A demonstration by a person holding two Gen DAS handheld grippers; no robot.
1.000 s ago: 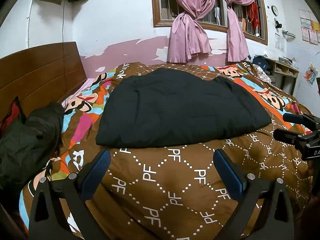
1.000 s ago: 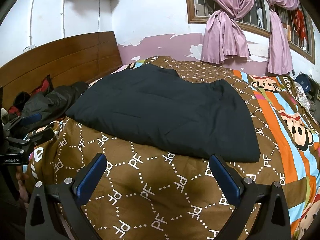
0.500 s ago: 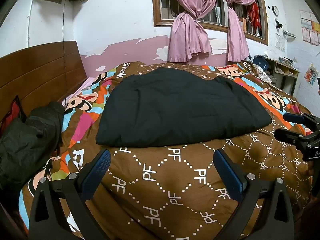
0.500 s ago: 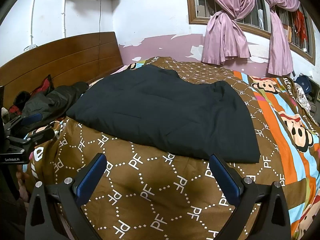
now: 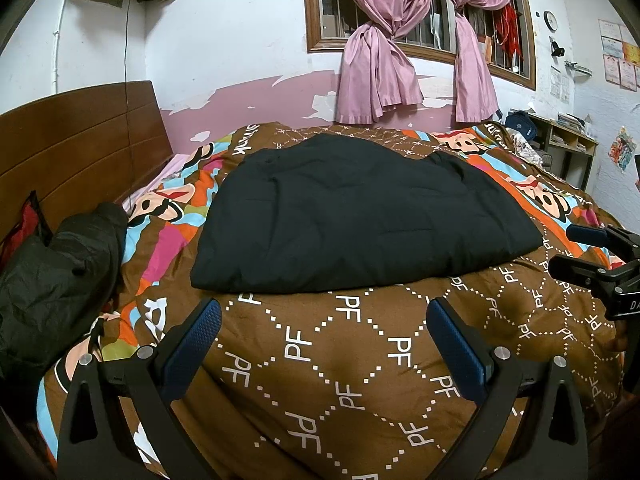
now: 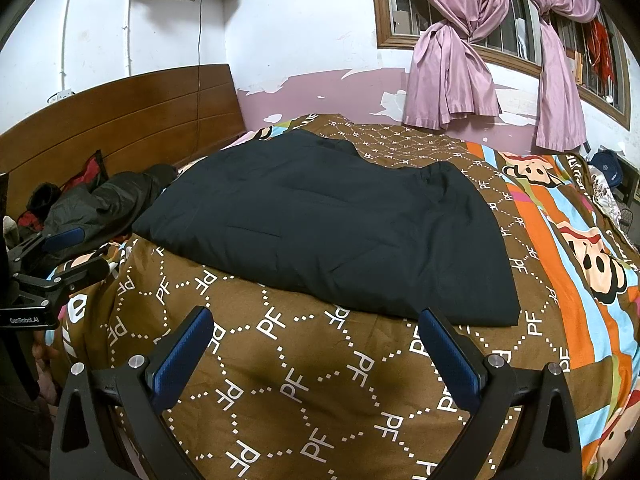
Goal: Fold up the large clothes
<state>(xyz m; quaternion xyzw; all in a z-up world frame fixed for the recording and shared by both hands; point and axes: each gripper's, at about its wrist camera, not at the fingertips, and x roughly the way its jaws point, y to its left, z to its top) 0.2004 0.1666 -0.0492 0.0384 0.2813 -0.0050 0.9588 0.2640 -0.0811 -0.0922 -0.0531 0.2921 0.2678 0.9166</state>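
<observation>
Seen along the left gripper (image 5: 324,344), whose blue-padded fingers (image 5: 194,344) stand wide apart and empty over the brown patterned bedspread (image 5: 340,364), a folded black garment (image 5: 360,212) lies flat just ahead, a dark jacket (image 5: 56,280) crumpled far left, the right gripper (image 5: 592,252) at the right edge.

Bed (image 5: 360,380) is covered by a brown patterned quilt with cartoon borders. A folded black garment (image 5: 360,216) lies flat at its centre. A dark crumpled jacket (image 5: 52,280) rests near the wooden headboard (image 5: 80,140).
</observation>
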